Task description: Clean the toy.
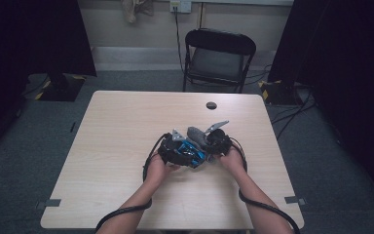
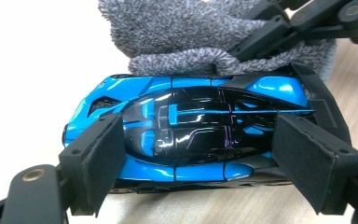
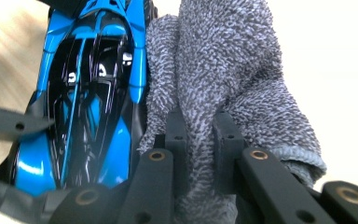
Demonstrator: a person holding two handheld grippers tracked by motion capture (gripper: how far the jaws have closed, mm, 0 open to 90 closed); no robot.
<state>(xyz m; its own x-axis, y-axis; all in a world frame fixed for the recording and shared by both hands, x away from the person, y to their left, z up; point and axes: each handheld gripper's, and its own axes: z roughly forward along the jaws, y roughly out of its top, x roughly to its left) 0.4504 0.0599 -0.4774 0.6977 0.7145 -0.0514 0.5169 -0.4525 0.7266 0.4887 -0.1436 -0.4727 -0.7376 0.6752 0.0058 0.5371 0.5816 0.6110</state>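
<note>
Looked like mid-wipe to me: the blue toy sports car (image 2: 191, 135) sat on the table (image 1: 117, 146), clamped end to end by the left gripper (image 2: 205, 168). The right gripper (image 3: 200, 140) was pinched tight on a grey terry cloth (image 3: 223, 79) pressed along the car's side, roof probably not wiped yet. Both hands were low and close together.

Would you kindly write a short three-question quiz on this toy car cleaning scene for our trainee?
1. True or false: the right gripper is shut on the grey cloth.
2. What does the left gripper clamp? A) chair B) blue toy car C) cable
3. Against which part of the car does the cloth rest?

Key: 1 true; 2 B; 3 its side.
</note>
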